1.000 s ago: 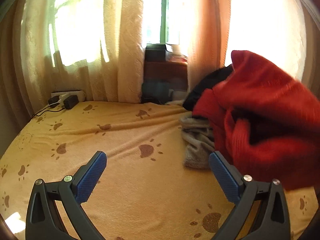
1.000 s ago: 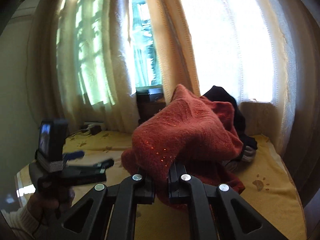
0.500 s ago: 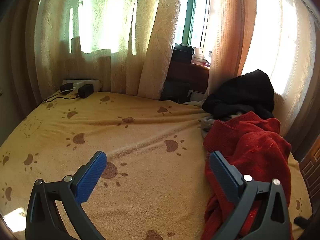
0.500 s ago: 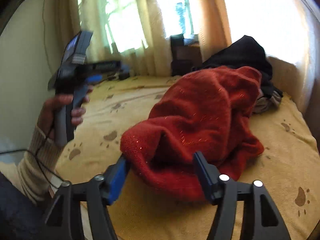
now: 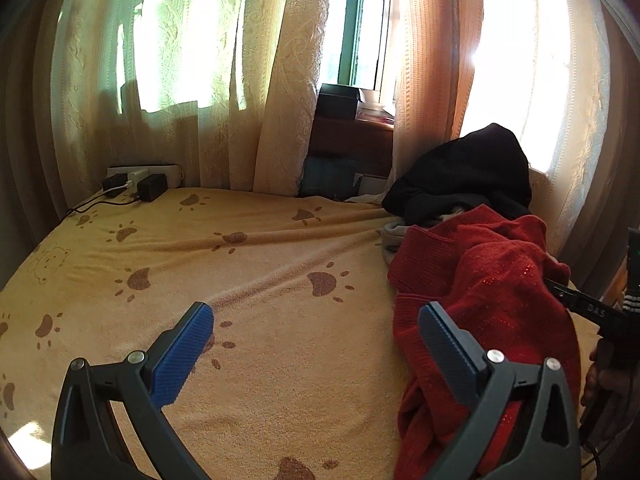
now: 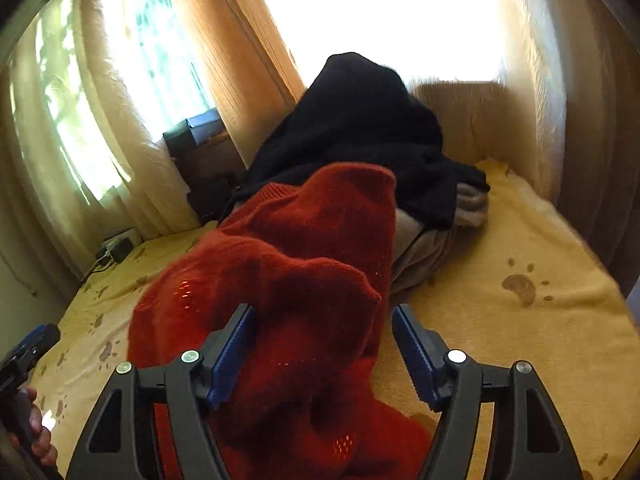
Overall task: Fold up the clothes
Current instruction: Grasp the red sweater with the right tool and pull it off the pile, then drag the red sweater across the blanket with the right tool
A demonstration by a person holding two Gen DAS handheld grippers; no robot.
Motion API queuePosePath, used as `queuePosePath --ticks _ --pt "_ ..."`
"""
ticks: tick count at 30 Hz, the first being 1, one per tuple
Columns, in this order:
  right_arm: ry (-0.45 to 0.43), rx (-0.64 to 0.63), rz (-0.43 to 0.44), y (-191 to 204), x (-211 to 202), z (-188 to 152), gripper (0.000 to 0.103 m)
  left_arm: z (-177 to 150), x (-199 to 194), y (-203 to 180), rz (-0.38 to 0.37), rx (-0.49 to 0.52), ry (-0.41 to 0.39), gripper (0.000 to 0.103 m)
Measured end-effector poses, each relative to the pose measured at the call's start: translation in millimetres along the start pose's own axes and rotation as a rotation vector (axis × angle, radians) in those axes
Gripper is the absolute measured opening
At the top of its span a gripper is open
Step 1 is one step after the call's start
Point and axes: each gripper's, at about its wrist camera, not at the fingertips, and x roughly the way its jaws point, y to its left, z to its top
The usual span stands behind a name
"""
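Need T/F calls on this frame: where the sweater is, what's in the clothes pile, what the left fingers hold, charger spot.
1. The red sweater lies crumpled on the yellow blanket. True.
2. The sweater is neatly folded. False: it is a rumpled heap.
3. A black garment tops the pile behind the sweater. True.
4. The left gripper has its fingers clamped on the sweater. False: it is open, over bare blanket.
5. Chargers sit plugged in at the blanket's far left corner. True.

Daylight pours through the curtains (image 5: 280,80), blowing out the window (image 6: 380,20) to white glare. Below the curtains it is dimmer. Fisheye edges bend; the right view is slightly blurred.
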Motion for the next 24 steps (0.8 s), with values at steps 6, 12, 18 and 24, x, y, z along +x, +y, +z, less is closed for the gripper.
queuePosePath --ticks 6,12,18,24 --pt "-0.098 -0.182 0.183 68.4 -45.9 -20.8 0.014 4.0 -2.4 16.0 0.014 -0.042 -0.002 0.103" --pt "-0.063 -0.574 0.426 166.5 -125.5 -90.7 0.016 13.0 -19.2 41.2 0.046 -0.074 -0.072 0.103" --pt "0.001 -0.607 0.371 159.8 -143.9 -141.7 0.082 12.3 -25.0 51.1 0.047 -0.071 -0.082 0.103" --pt "-0.029 -0.296 0.295 94.8 -147.3 -117.0 0.082 3.0 -22.1 32.6 -0.012 -0.003 -0.043 0.103"
